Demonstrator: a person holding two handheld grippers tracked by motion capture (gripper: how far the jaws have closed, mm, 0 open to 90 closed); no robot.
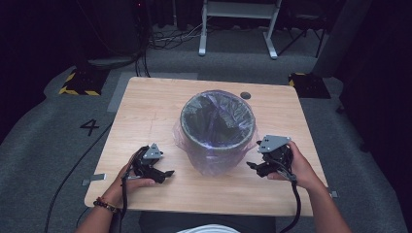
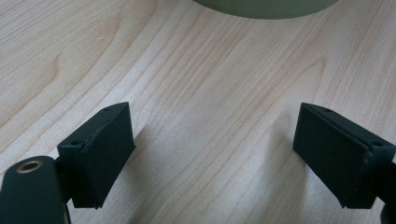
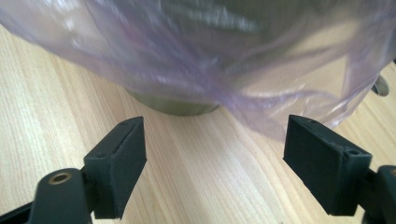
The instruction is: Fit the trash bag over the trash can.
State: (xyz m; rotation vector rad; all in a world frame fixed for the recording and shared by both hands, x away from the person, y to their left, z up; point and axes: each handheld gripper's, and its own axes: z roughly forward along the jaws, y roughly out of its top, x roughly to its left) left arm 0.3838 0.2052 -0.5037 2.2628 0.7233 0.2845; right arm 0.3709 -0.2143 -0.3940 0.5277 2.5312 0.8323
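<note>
A grey-green round bin [image 1: 217, 127] stands in the middle of the wooden table [image 1: 145, 111], lined with a thin purple plastic bag [image 1: 214, 162] whose edge hangs over the rim and down the outside. My left gripper [image 1: 167, 173] rests open near the table's front left, jaws wide apart over bare wood, with the bin's base [image 2: 266, 7] ahead of it. My right gripper [image 1: 251, 166] is open at the bin's front right, low by the table. In the right gripper view the hanging bag [image 3: 224, 60] and the bin's base [image 3: 175, 106] sit just beyond the jaws.
A dark round grommet [image 1: 246, 95] marks the table's far right. Grey carpet surrounds the table, with a white frame [image 1: 238, 24] and cables behind, yellow-black striped blocks [image 1: 77, 85] at the far corners and a "4" marked on the floor [image 1: 90, 126] at left.
</note>
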